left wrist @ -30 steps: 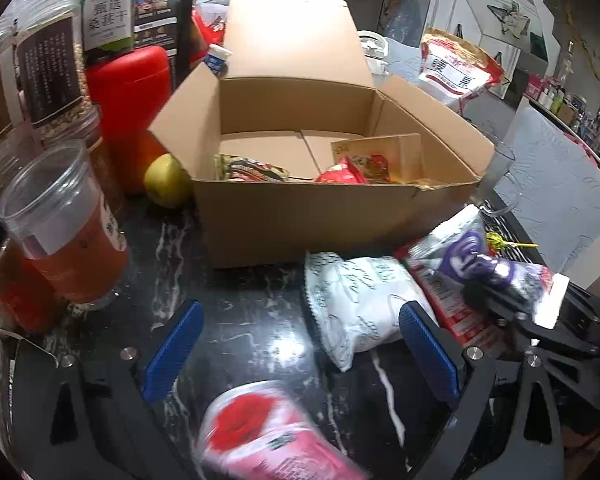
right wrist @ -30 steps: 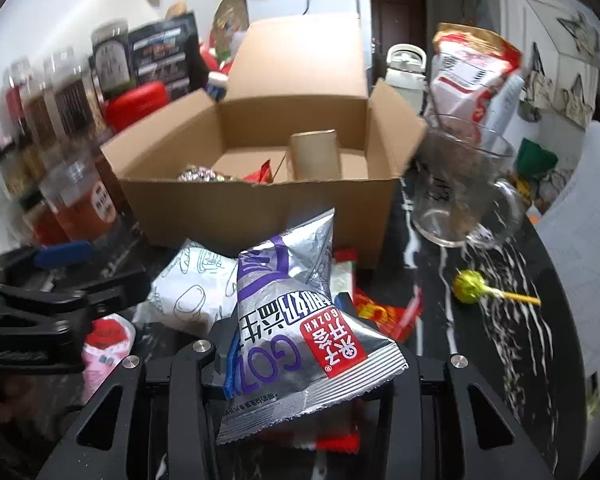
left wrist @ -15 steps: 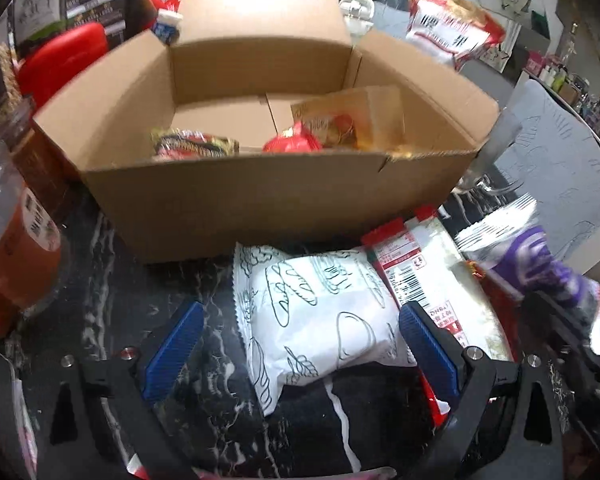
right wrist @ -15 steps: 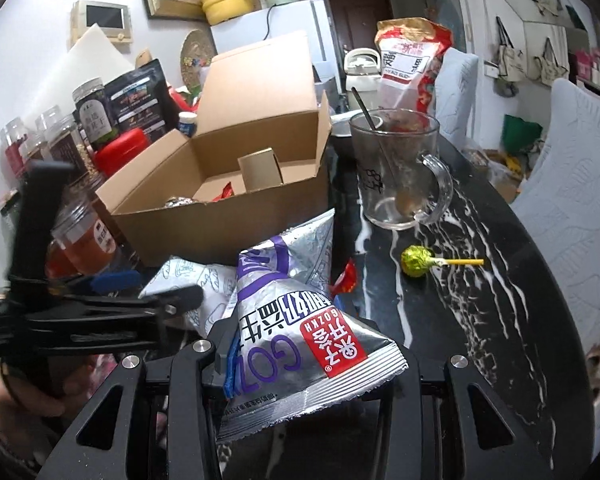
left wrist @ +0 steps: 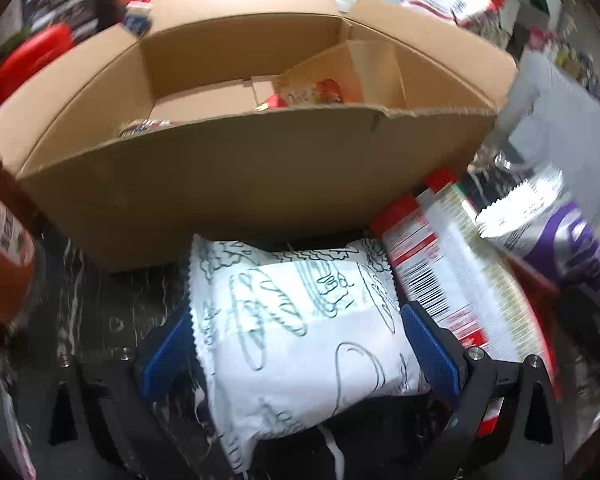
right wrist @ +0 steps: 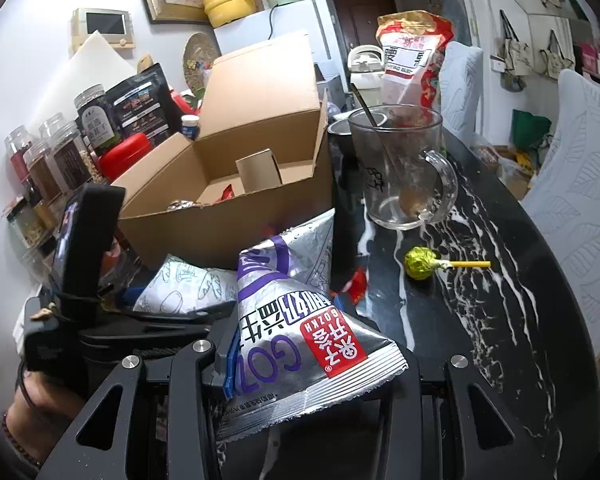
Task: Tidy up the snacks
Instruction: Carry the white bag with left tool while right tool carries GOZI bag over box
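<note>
The right gripper (right wrist: pixel 296 364) is clamping a silver-purple snack packet (right wrist: pixel 300 316) just in front of the cardboard box (right wrist: pixel 236 184); the left gripper (left wrist: pixel 300 344) is standing wide open around a white bread packet (left wrist: pixel 300 328) lying against the box's front wall.

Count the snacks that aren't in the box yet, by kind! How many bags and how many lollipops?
Bags: 3 – the white bag between the left gripper's fingers, the silver-purple bag in the right gripper, and the red-and-white bag on the table.
Lollipops: 1 – the green-wrapped lollipop.
Total: 4
</note>
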A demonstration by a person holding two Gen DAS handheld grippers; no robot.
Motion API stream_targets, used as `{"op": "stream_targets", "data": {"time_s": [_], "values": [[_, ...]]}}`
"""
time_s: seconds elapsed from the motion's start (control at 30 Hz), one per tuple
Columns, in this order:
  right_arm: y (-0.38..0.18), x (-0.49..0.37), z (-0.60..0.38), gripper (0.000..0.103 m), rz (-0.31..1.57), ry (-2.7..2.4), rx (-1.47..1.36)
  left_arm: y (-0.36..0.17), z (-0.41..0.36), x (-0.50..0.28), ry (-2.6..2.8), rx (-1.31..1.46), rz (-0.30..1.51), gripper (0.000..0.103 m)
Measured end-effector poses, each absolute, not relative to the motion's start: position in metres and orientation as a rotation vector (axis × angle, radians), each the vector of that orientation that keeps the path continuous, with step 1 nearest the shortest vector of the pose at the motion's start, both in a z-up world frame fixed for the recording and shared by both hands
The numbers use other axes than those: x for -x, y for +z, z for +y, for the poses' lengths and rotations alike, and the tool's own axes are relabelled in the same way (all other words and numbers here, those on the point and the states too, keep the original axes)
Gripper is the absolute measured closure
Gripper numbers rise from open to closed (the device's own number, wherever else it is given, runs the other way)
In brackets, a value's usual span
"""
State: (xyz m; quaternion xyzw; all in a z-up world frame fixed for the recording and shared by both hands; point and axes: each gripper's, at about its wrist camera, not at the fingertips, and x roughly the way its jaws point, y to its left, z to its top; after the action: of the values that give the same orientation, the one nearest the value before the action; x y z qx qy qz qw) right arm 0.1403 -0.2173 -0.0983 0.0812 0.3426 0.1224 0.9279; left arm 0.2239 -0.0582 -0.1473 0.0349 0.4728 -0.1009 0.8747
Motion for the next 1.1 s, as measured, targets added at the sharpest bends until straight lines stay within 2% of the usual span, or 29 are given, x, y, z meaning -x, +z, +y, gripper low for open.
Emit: {"op": "stream_targets", "data": {"time_s": [0.03,0.07,0.17,0.27,1.1], "values": [[-0.098,-0.14,-0.217,0.063,0.703,0.25,-0.167,-0.148,-0.058,-0.22,-0.213,-0.089,0.968,0.006],[-0.099,-0.139,-0.217,0.063,0.705,0.249,-0.17,-0.147,-0.059,-0.218,-0.219,-0.09,0.949,0.017],[-0.098,-0.135,-0.218,0.063,0.704,0.248,-0.177,-0.143,-0.058,-0.213,-0.225,-0.087,0.943,0.033],[-0.097,-0.13,-0.218,0.063,0.698,0.241,-0.177,-0.139,-0.053,-0.207,-0.238,-0.07,0.943,0.039],[-0.073,-0.03,-0.2,0.063,0.613,0.277,-0.24,-0.067,-0.021,-0.076,-0.296,0.03,0.779,0.04]]}}
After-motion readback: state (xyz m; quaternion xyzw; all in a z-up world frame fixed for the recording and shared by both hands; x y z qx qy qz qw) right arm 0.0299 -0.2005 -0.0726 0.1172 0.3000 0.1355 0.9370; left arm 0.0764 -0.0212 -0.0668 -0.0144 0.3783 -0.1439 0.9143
